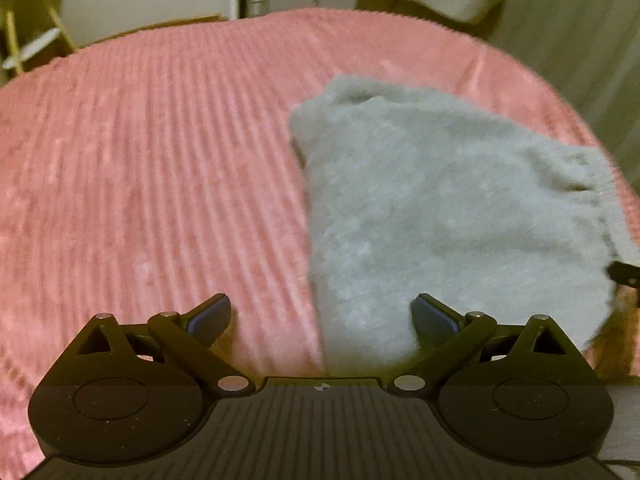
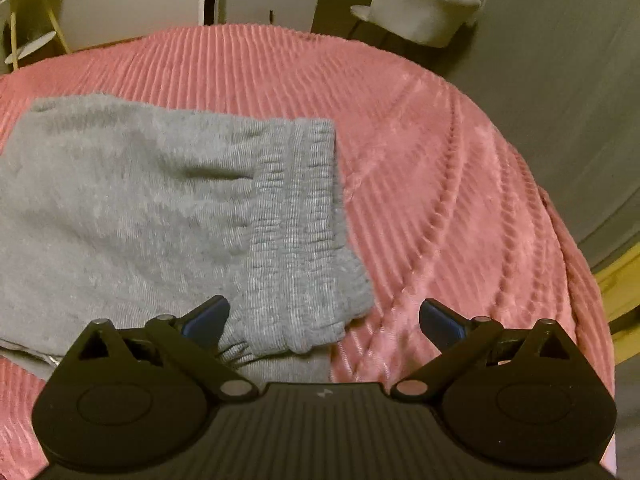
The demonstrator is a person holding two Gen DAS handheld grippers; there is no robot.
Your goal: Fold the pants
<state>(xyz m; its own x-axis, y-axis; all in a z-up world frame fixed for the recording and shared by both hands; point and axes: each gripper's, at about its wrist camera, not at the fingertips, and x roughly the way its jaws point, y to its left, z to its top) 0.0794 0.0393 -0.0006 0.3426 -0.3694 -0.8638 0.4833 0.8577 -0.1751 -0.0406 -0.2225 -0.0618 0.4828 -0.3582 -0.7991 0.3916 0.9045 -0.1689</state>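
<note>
The grey pants (image 1: pixel 440 208) lie folded in a compact stack on the pink ribbed bedspread (image 1: pixel 160 160). In the right wrist view the pants (image 2: pixel 140 216) fill the left half, with the ribbed elastic waistband (image 2: pixel 296 232) on their right side. My left gripper (image 1: pixel 322 318) is open and empty, hovering over the left edge of the pants near the bed's front. My right gripper (image 2: pixel 324 322) is open and empty, just above the near corner of the waistband. The tip of the right gripper (image 1: pixel 624 272) shows at the right edge of the left wrist view.
The bedspread (image 2: pixel 460 200) drops off to the grey floor on the right. A pale upholstered chair (image 2: pixel 420 12) and a cabinet (image 2: pixel 276 0) stand beyond the bed. A yellow shelf stand (image 1: pixel 28 20) stands at the far left.
</note>
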